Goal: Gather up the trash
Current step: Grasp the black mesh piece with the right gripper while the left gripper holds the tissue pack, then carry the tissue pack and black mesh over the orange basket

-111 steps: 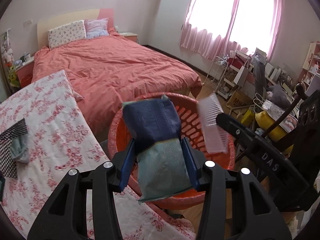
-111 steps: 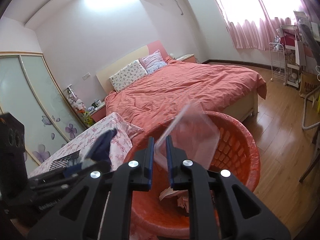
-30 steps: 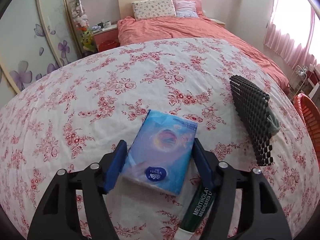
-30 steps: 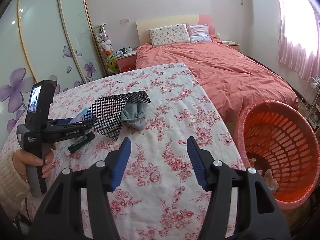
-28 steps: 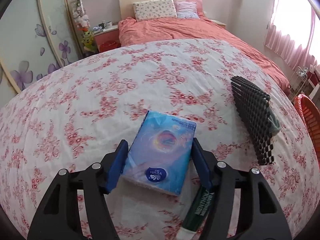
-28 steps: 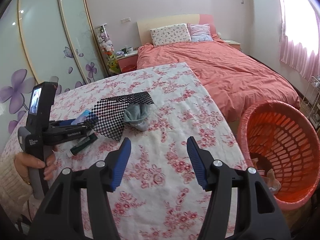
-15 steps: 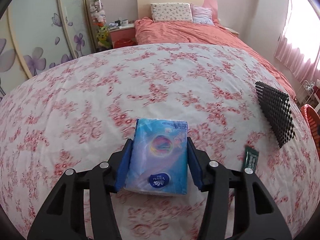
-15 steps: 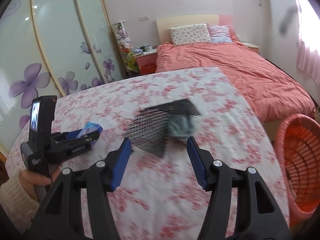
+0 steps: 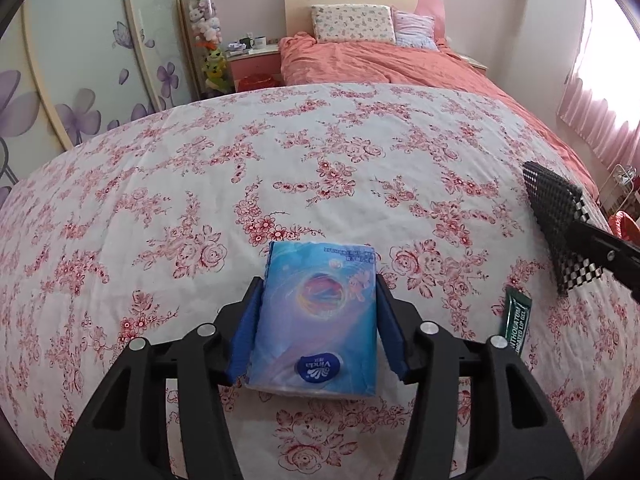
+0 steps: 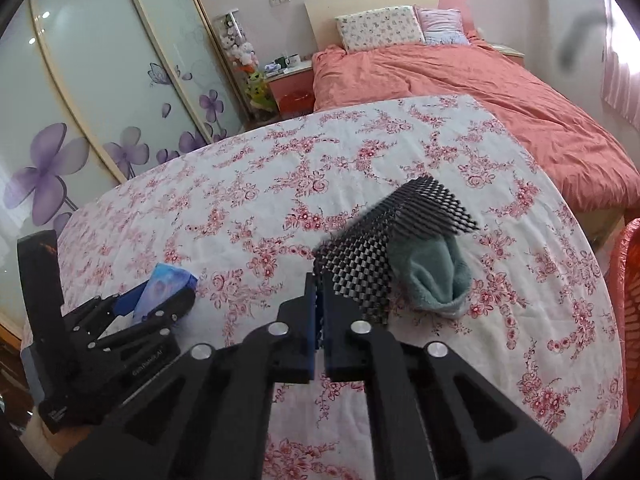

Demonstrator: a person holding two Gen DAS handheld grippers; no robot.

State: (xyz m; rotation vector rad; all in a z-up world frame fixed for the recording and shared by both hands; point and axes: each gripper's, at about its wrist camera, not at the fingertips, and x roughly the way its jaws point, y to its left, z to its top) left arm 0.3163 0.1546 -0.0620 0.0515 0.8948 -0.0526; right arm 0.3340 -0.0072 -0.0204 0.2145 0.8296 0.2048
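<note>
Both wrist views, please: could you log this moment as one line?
left gripper: shut on tissue pack | right gripper: shut on black mesh sheet | teal cloth: under mesh | green tube: on tablecloth

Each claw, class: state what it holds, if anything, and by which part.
Left claw: blue tissue pack, clamped across its long sides. Right claw: black checkered mesh sheet, pinched at its near edge.

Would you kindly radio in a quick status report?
Left gripper clamps tissue pack. Right gripper pinches black mesh sheet. Green tube remains; nothing blocking.
</note>
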